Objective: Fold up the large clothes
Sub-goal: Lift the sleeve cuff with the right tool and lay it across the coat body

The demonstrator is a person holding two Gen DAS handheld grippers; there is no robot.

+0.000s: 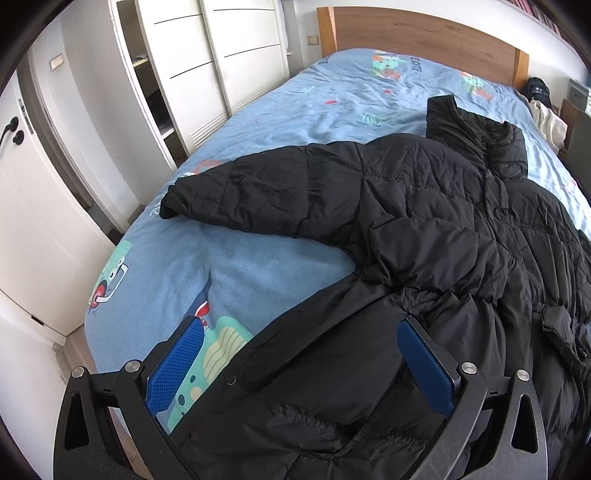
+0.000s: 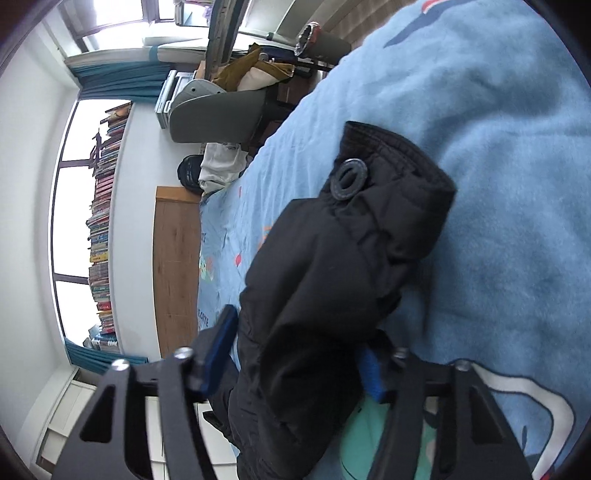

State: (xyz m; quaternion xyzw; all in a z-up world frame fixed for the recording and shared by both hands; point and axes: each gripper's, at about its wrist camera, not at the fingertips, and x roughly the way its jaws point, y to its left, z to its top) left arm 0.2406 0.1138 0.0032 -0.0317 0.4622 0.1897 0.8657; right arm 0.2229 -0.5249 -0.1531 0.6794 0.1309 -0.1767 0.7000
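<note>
A black puffer jacket [image 1: 424,221] lies spread on a bed with a blue cartoon-print sheet [image 1: 295,110], collar toward the headboard and one sleeve [image 1: 258,192] stretched out to the left. My left gripper [image 1: 301,354] stands open over the jacket's lower edge, with fabric lying loosely between its blue pads [image 1: 177,365]. In the right wrist view, my right gripper [image 2: 295,354] is shut on the jacket's other sleeve [image 2: 332,277]. That sleeve's cuff, with its round snap [image 2: 349,179], points away from the gripper over the sheet [image 2: 517,184].
White wardrobe [image 1: 207,74] and a door [image 1: 37,221] stand left of the bed. The wooden headboard [image 1: 424,33] is at the far end. A grey chair [image 2: 218,114], piled clothes [image 2: 221,166] and stacked books [image 2: 103,221] by the window lie beyond the bed.
</note>
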